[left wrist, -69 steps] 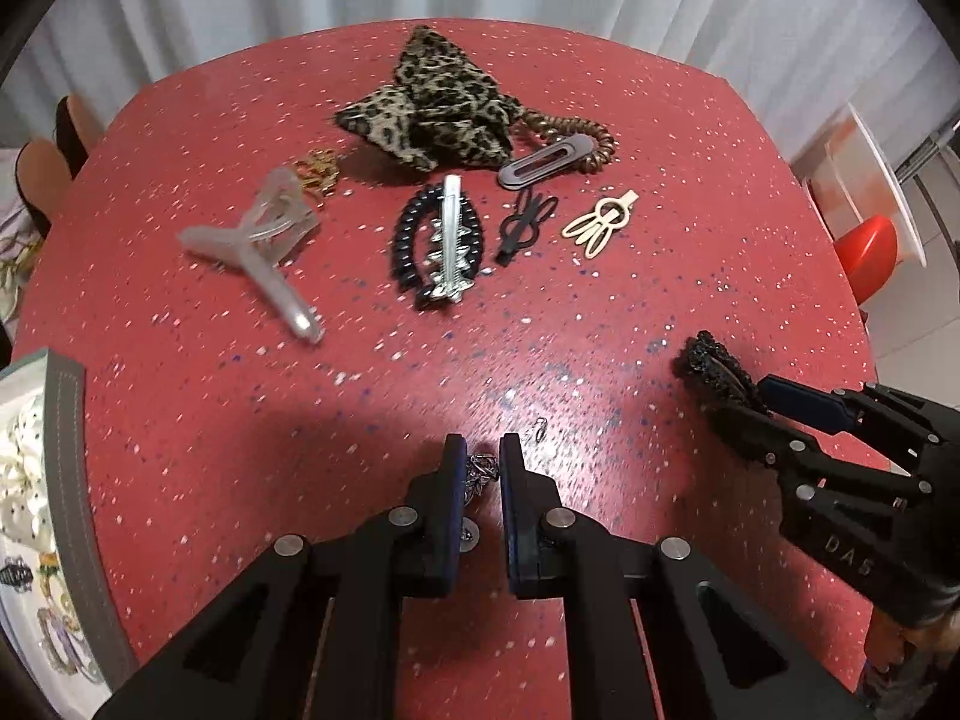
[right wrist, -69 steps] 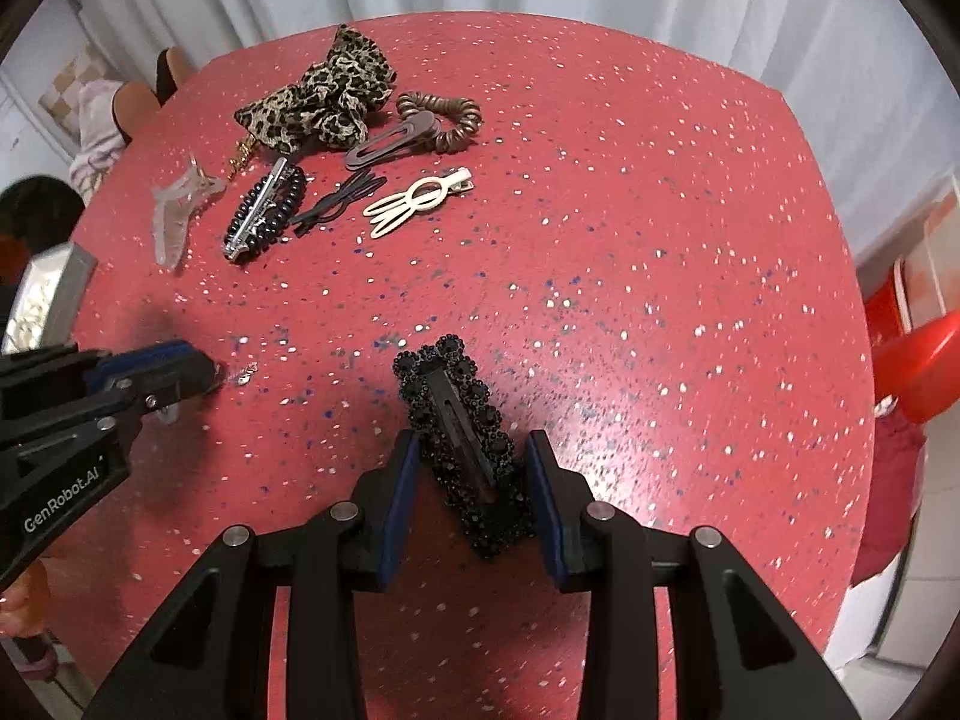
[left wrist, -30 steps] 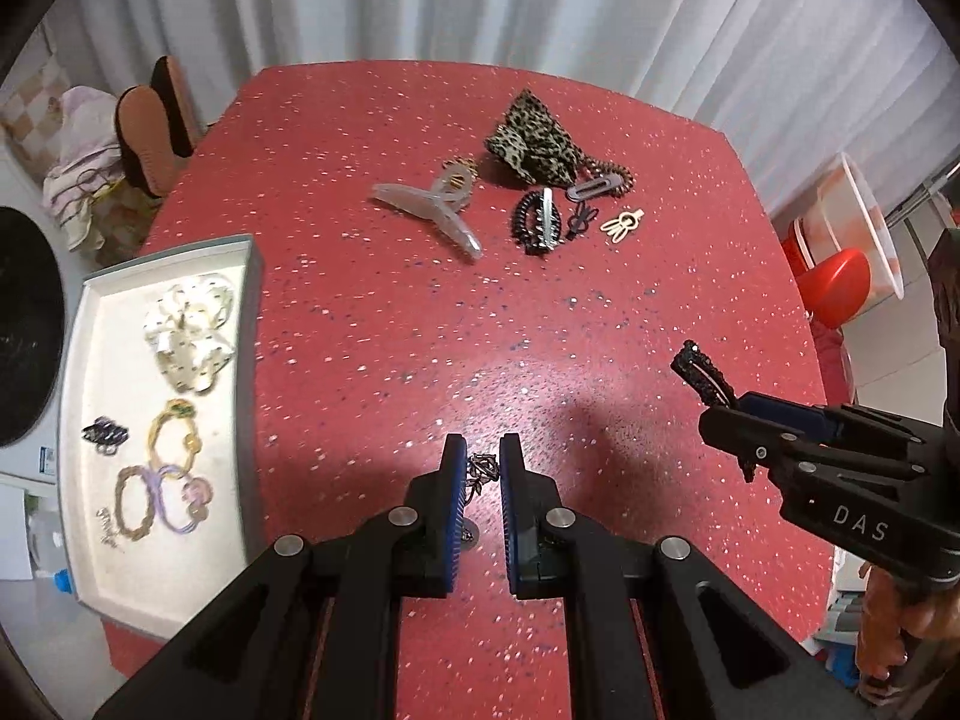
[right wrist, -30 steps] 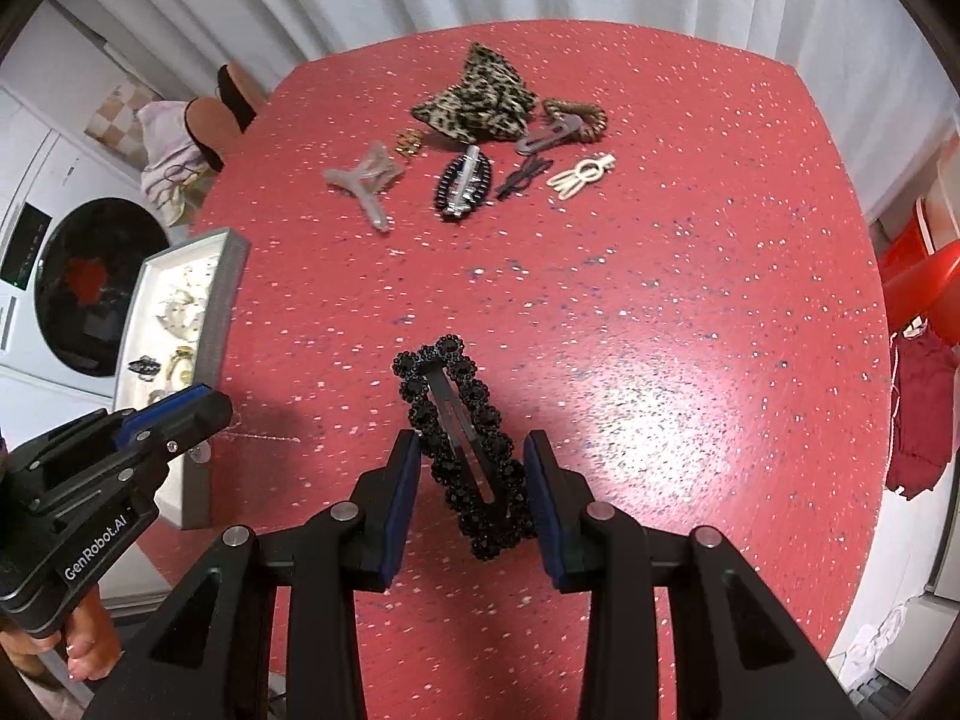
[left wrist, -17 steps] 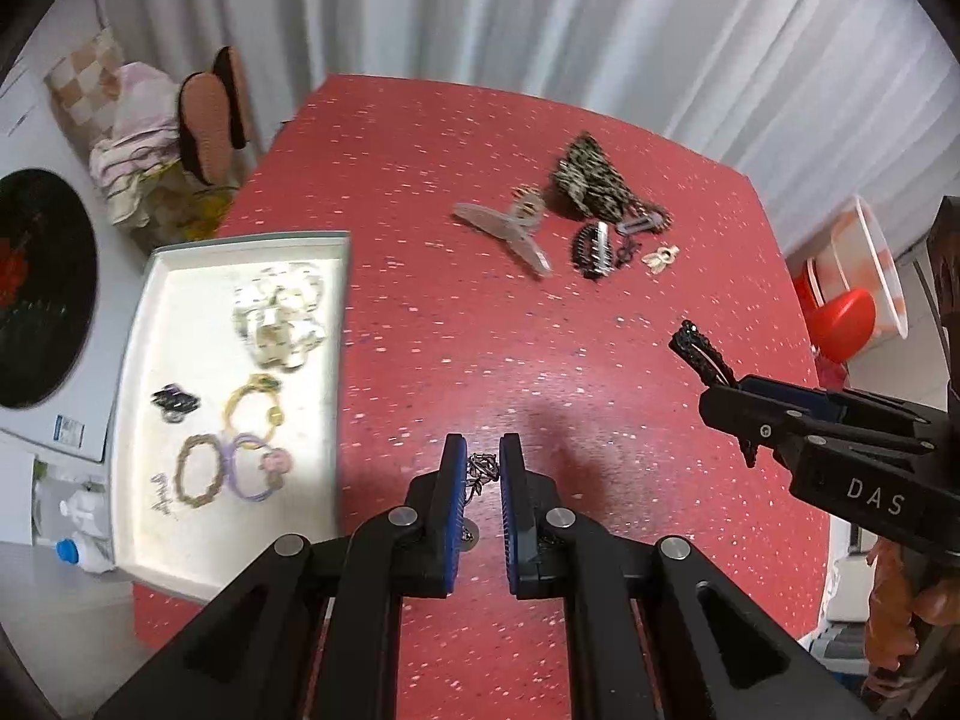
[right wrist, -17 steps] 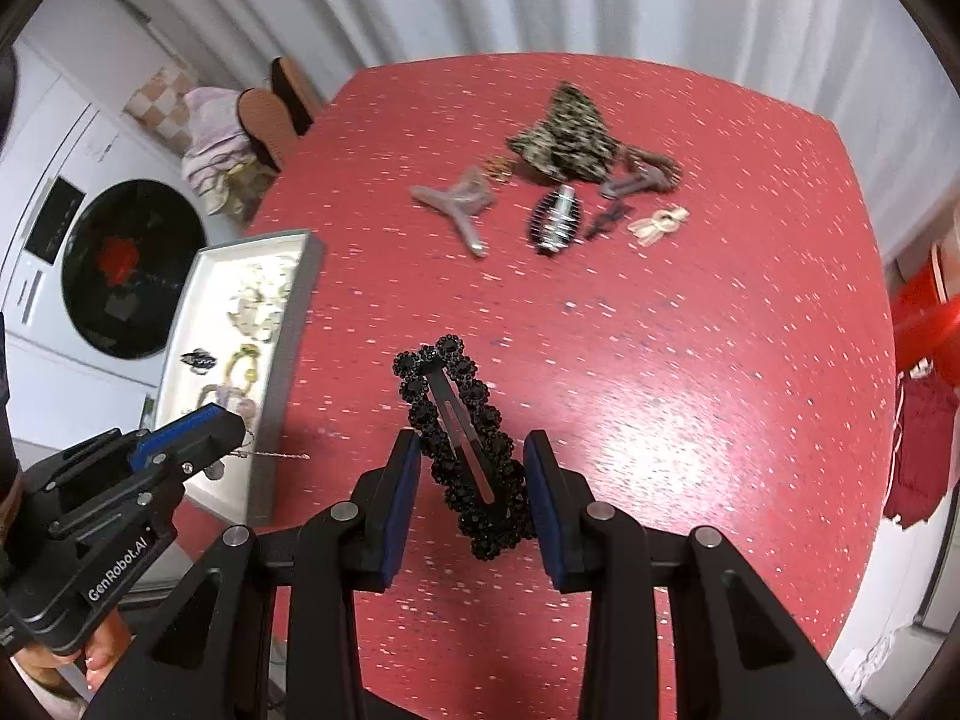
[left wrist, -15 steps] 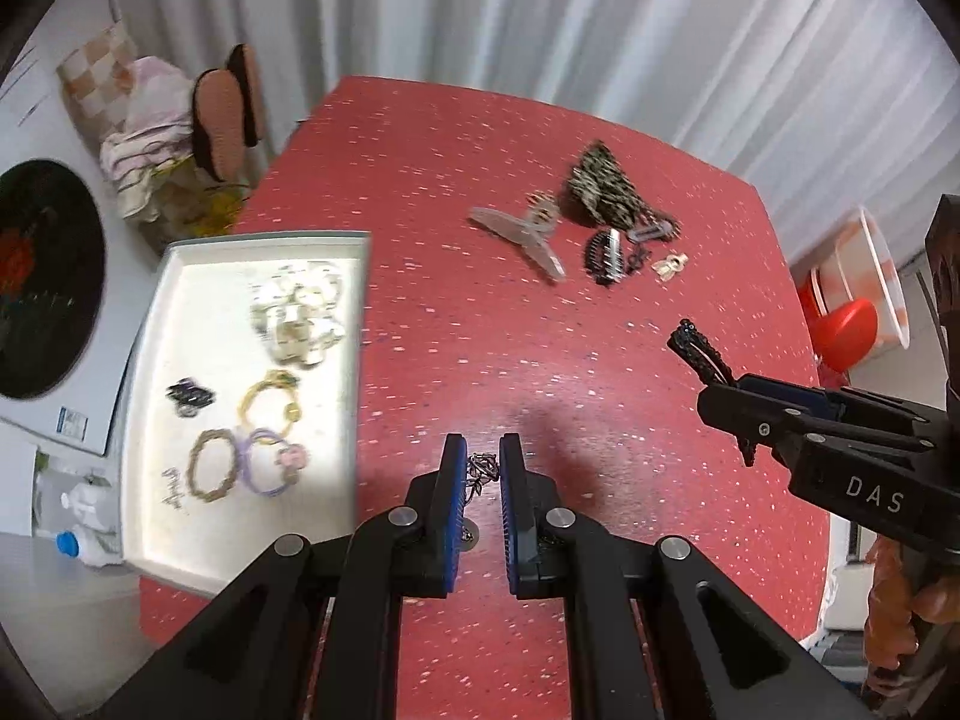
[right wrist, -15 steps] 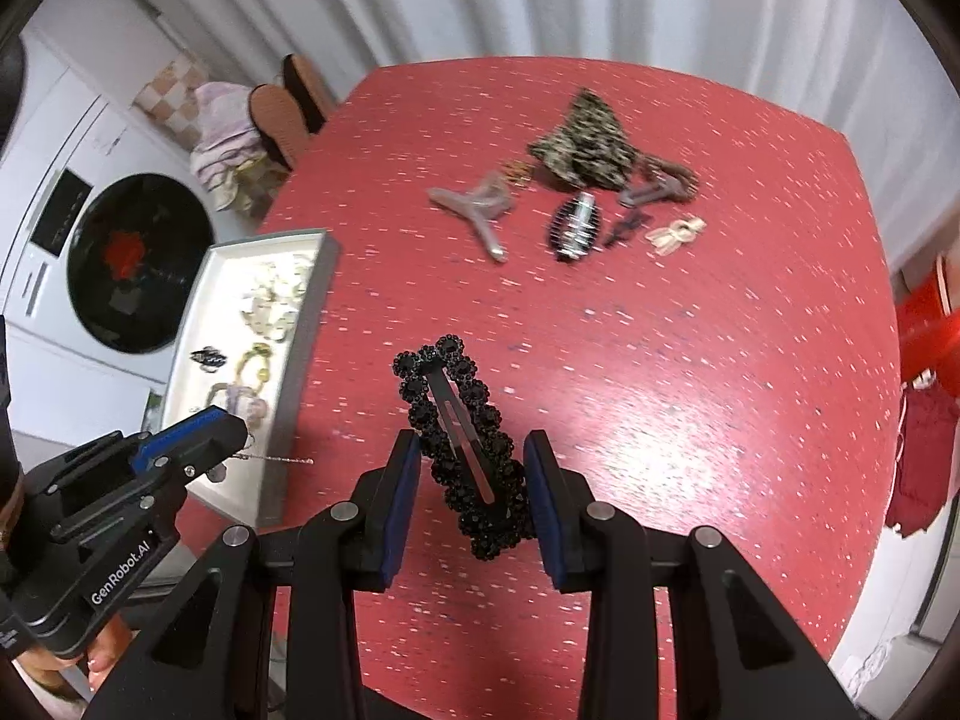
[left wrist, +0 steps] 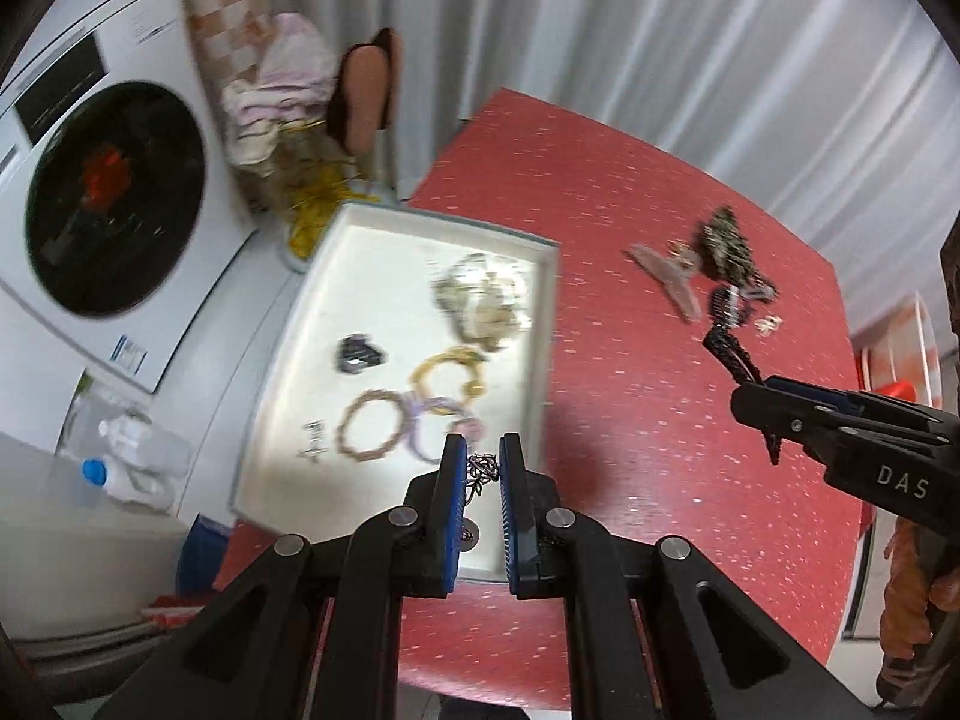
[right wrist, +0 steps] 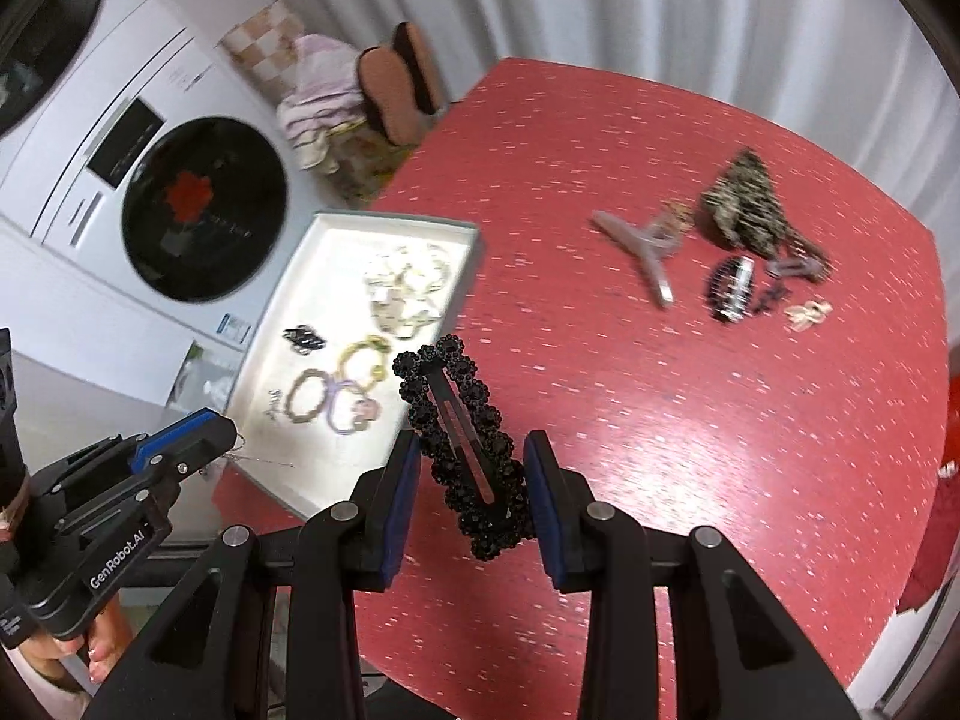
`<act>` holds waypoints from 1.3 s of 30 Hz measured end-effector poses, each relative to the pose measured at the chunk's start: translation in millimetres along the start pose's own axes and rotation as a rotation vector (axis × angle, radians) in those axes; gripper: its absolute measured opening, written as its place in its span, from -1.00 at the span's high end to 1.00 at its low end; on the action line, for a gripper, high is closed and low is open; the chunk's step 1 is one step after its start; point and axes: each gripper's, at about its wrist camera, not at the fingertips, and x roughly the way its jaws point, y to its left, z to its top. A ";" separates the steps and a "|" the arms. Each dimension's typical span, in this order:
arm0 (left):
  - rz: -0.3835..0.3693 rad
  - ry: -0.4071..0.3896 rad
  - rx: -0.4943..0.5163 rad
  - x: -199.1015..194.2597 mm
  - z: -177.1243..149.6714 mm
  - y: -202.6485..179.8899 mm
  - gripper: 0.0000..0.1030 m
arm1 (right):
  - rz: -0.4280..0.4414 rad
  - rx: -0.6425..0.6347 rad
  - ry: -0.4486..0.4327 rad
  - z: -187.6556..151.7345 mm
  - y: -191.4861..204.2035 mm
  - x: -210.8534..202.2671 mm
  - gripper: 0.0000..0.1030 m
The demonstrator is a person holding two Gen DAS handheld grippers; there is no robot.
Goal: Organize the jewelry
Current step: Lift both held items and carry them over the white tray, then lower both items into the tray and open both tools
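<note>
The left tongs [left wrist: 483,467] pinch a small silver chain [left wrist: 482,469] above the near right corner of the white tray [left wrist: 543,324], which sits at the left edge of the red bench [left wrist: 648,396]. The right tongs [right wrist: 472,463] clamp a black beaded clip [right wrist: 465,447] by its near end; its long axis runs away from the camera, leaning left, its far tip over the tray's right rim. In the tray lie one pale scrunchie [right wrist: 408,288], three rings of bracelets [right wrist: 336,390] and one dark clip [right wrist: 305,338]. A wide bare stretch of bench separates the tray from a cluster at the far right: one leopard scrunchie [right wrist: 747,204], one grey claw clip [right wrist: 642,246] and several small clips, too blurred to count.
</note>
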 end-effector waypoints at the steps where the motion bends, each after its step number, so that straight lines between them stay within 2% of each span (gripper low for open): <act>1: 0.007 0.000 -0.012 0.2 -1.0 7.4 0.77 | 0.006 -0.011 0.004 1.9 6.6 3.0 0.25; 7: 0.032 0.001 -0.061 5.9 -3.8 37.9 0.76 | 0.033 -0.068 0.029 7.6 37.5 20.5 0.25; 17: 0.037 0.007 -0.095 27.2 1.5 59.7 0.76 | 0.055 -0.117 0.066 19.4 65.5 53.3 0.25; 27: 0.030 0.009 -0.092 63.1 13.8 64.0 0.76 | 0.056 -0.107 0.071 34.5 60.2 82.4 0.25; 39: 0.053 0.058 -0.081 108.9 10.1 67.9 0.77 | 0.097 -0.099 0.106 43.9 67.0 133.4 0.26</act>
